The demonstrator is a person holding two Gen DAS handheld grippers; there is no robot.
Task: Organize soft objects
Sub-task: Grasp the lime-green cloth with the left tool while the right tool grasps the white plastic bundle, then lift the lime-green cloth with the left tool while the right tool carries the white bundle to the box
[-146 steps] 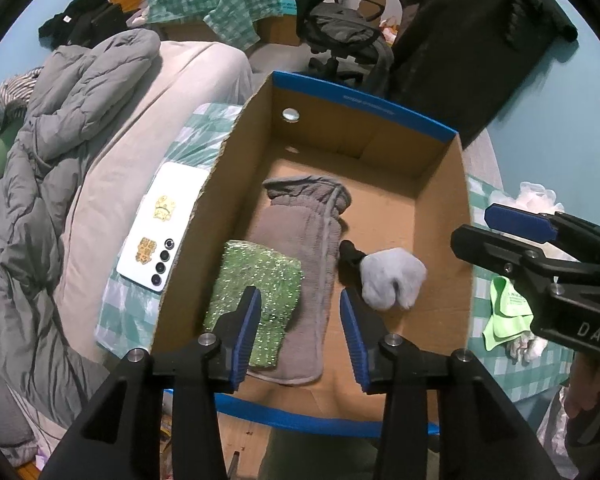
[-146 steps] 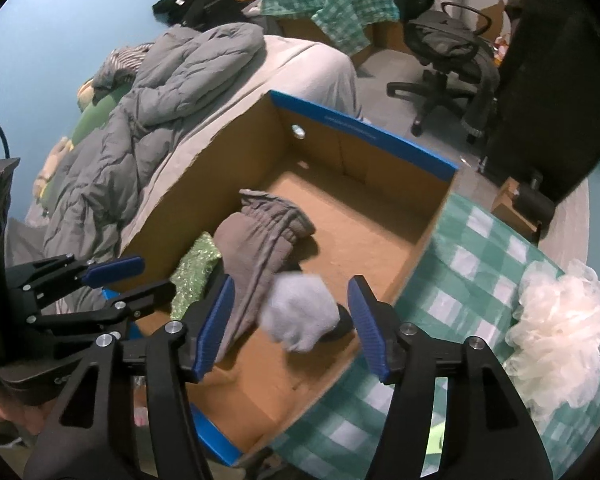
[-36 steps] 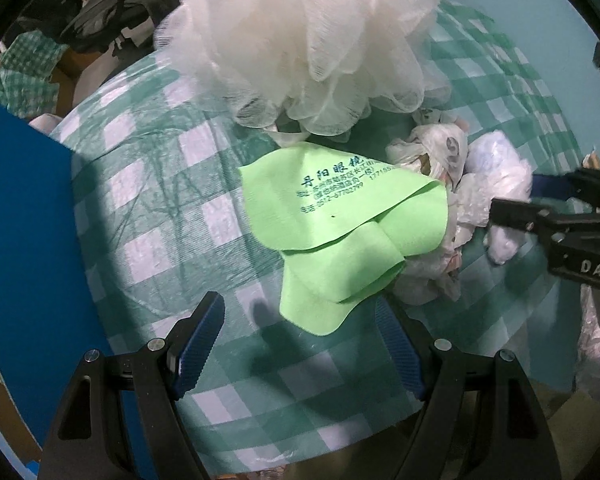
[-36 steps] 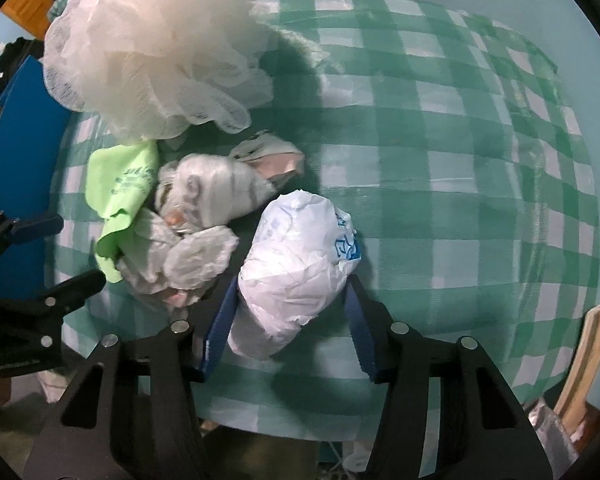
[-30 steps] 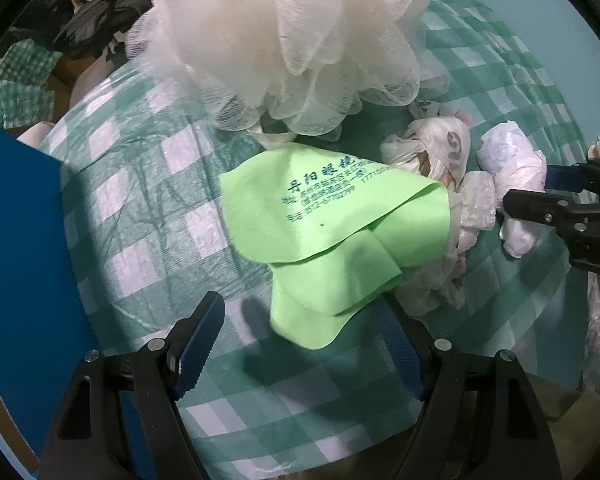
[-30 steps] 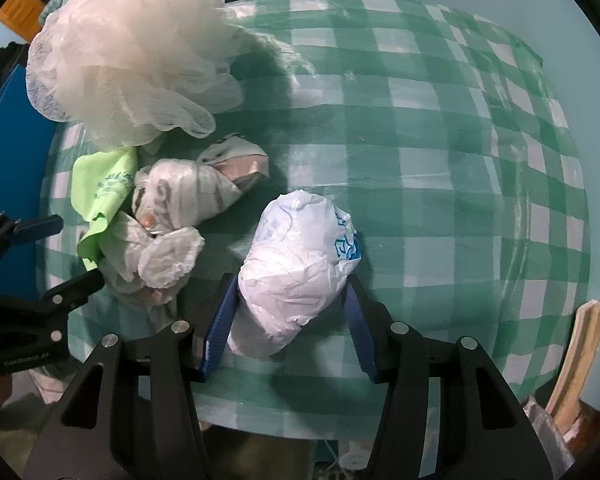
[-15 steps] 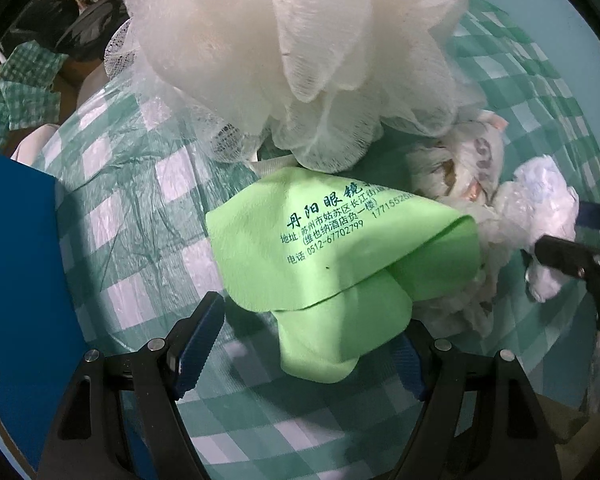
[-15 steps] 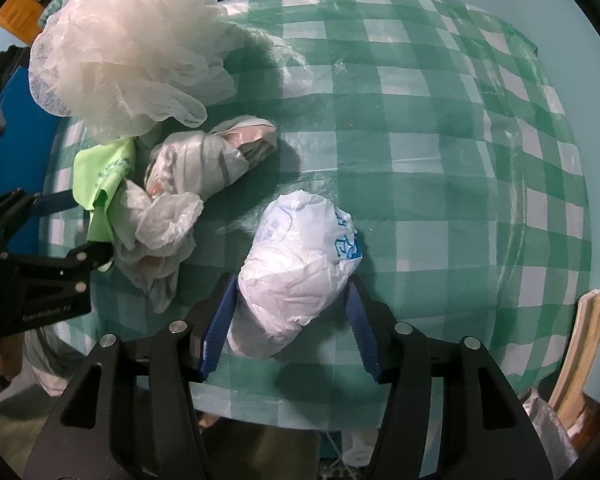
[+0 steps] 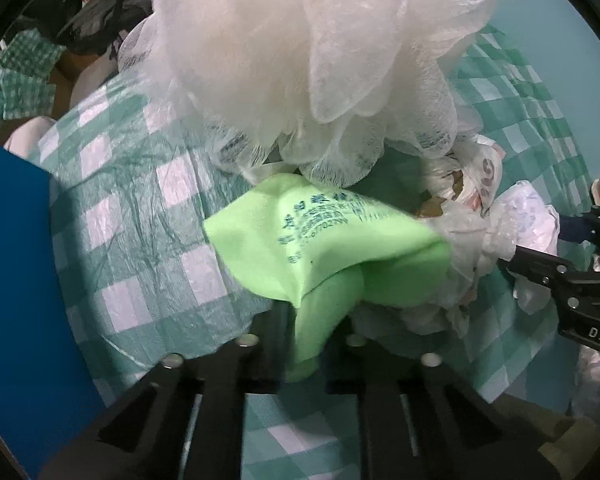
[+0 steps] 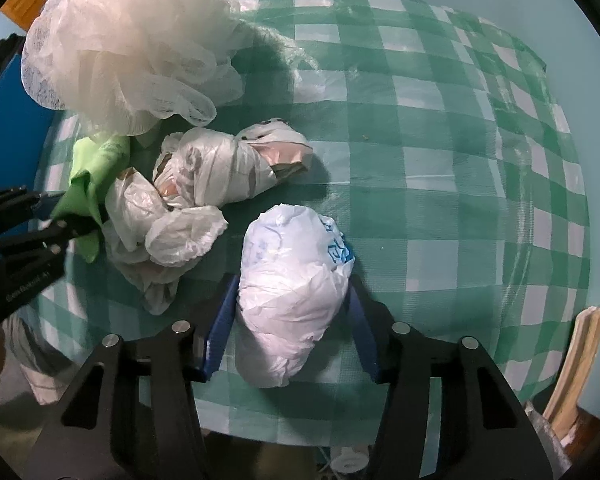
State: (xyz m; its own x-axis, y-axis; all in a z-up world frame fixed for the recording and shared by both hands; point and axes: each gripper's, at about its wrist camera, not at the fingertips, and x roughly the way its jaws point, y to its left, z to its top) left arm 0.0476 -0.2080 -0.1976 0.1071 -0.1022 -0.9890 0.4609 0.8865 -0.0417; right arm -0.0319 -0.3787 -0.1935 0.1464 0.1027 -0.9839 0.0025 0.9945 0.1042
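Observation:
My left gripper (image 9: pixel 307 336) is shut on the lower corner of a light green cloth (image 9: pixel 324 240) with printed characters; the cloth also shows in the right wrist view (image 10: pixel 92 176), pinched between the left fingers. My right gripper (image 10: pixel 290 328) is shut on a balled white plastic bag (image 10: pixel 296 280) with blue print and holds it just over the checked tablecloth (image 10: pixel 440 128). A big white mesh bath pouf (image 9: pixel 312 48) sits right behind the cloth; it also shows in the right wrist view (image 10: pixel 128 44). Crumpled plastic bags (image 10: pixel 212 184) lie between the cloth and the white bag.
The blue-edged cardboard box wall (image 9: pixel 24 300) stands close at the left of the left wrist view. The green checked table's far and right edges (image 10: pixel 580 200) drop off toward a pale blue wall. An office chair (image 9: pixel 96 12) stands beyond the table.
My left gripper has moved forward and closed on the green cloth's corner, which now bunches and lifts. My right gripper still holds the white bag, barely moved.

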